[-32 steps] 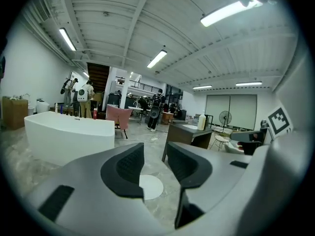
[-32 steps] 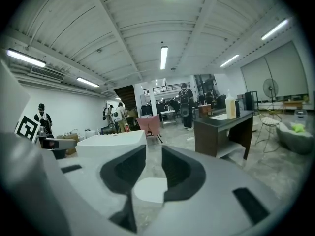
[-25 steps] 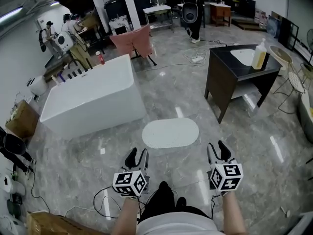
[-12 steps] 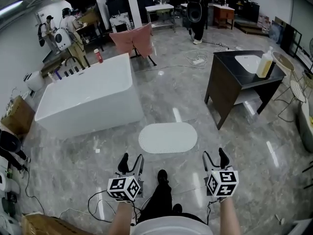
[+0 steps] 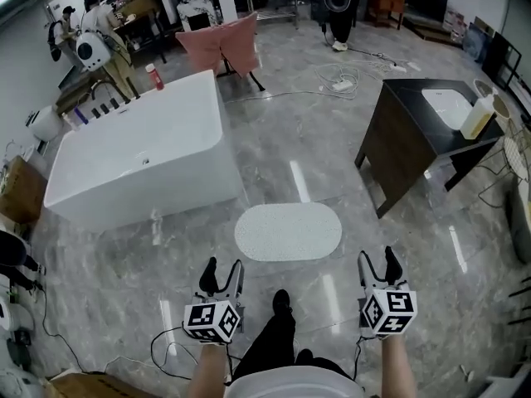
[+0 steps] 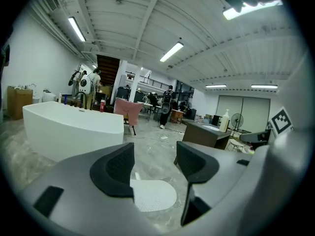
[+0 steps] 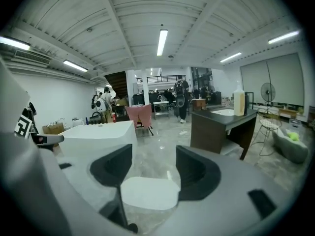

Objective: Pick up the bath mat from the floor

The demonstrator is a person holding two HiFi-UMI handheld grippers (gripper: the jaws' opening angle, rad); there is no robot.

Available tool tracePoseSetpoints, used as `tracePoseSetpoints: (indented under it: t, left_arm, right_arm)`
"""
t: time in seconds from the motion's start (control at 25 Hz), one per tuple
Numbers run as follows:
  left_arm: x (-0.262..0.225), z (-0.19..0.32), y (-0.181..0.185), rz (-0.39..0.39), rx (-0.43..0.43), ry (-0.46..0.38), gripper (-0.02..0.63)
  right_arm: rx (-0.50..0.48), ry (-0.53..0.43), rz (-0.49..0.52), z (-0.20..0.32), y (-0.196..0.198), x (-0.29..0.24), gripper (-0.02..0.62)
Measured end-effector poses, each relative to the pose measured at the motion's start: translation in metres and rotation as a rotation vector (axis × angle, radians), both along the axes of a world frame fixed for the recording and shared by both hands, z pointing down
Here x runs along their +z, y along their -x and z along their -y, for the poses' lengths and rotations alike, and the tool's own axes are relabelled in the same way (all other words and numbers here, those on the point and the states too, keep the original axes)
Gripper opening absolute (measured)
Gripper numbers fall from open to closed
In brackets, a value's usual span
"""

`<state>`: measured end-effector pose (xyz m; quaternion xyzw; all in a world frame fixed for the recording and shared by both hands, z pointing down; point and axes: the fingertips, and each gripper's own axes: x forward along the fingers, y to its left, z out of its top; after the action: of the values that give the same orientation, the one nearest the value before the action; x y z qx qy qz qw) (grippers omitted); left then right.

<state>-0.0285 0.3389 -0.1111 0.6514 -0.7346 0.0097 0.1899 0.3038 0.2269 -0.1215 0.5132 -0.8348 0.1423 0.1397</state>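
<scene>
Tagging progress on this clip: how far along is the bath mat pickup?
Done: nothing yet; the bath mat lies flat on the floor. In hand: left gripper and right gripper sit short of it, jaws just opened wide, nothing between them. Remaining: reach down, grip an edge, lift.

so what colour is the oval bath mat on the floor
Pale mint-white, with a fine dotted texture: the oval bath mat shows best in the head view.
</scene>
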Motion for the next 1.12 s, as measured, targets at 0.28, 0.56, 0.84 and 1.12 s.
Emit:
tracePoseSetpoints:
  t: [0.28,0.56,0.84,1.12]
  left_arm:
    - [0.012,0.071,0.059,-0.036,-0.005,0.005,0.253]
    - [0.024,0.116,0.094,0.008,-0.012,0.032,0.235]
    - [0.049,0.15,0.109,0.012,-0.046,0.078,0.227]
    - [0.071,0.176,0.121,0.028,-0.067,0.117,0.227]
  right_arm:
    - [0.0,0.051,-0.032,0.064,0.053,0.018,0.265]
    - [0.025,0.082,-0.069,0.109,0.074,0.037,0.265]
    - [0.012,0.15,-0.104,0.144,0.081,0.072,0.265]
    - [-0.008,0.195,-0.107,0.181,0.091,0.1,0.265]
